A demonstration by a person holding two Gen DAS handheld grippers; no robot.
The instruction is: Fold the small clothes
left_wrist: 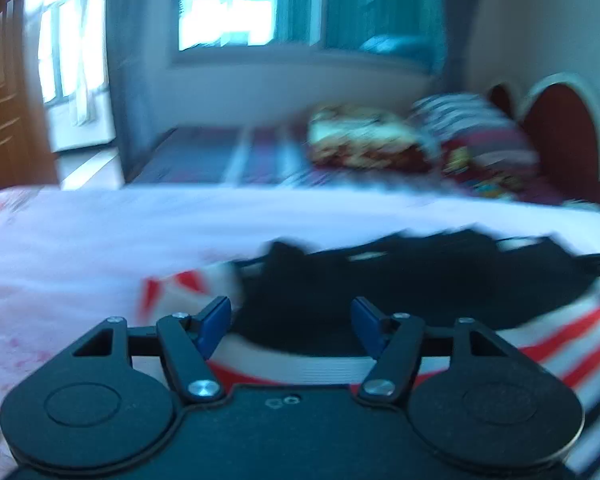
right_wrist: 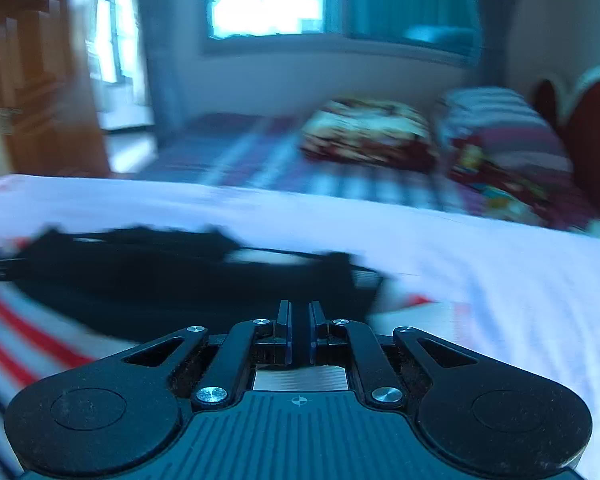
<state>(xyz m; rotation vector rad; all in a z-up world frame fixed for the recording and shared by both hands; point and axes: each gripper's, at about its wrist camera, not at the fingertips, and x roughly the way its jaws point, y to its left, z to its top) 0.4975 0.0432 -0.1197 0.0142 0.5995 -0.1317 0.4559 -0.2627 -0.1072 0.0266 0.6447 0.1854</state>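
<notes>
Small garment point(left_wrist: 400, 280): dark/black body over a red-and-white striped part, lying on a pale pink-white sheet point(left_wrist: 100, 232) spread over a bed. Both views motion-blurred, so garment type and fold state unclear.

Left view: dark fabric sits directly ahead of the left tool point(left_wrist: 291, 322), stripes wrap beneath and out to the right edge. Left tool's blue fingers point(left_wrist: 216, 322) stand wide apart, nothing between them; garment lies under and just past the tips. Contact with cloth: cannot tell.

Right view: same garment point(right_wrist: 172, 276) fills the left and centre, stripes at lower left, dark edge running right up to the tool tips. Right tool point(right_wrist: 300, 332) has its fingers drawn nearly together, a narrow dark gap between the pads. Dark fabric is right at the tips, but whether any is pinched there I cannot tell.

Beyond the sheet: striped blue-red bedcover point(right_wrist: 240, 152), floral folded blanket point(left_wrist: 364, 140), striped pillow point(right_wrist: 500, 120), red headboard with white trim point(left_wrist: 568, 128) at right. Window with teal curtains point(left_wrist: 228, 0) on the far wall, wooden door point(right_wrist: 40, 92) at left.
</notes>
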